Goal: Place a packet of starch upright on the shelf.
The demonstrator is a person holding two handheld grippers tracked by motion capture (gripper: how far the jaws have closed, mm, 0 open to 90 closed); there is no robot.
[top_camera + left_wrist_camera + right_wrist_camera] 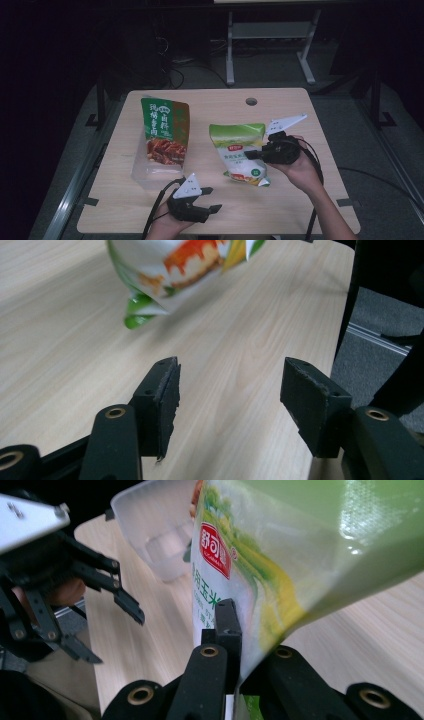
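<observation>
Right gripper [250,154] clamps the green pouch [242,150], seemingly upright, top edge away; left gripper [212,199] gapes empty.

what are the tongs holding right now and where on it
The right tongs are shut on the green-white pouch, gripping its side edge. The left tongs are open and hold nothing.

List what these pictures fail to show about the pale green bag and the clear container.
- Pale green bag: its far side is covered by the right claw in the high view; in the left gripper view the top edge cuts it off.
- Clear container: the dark green bag standing in it hides its inside in the high view.
- Small print on both bags: too small to read.
</observation>
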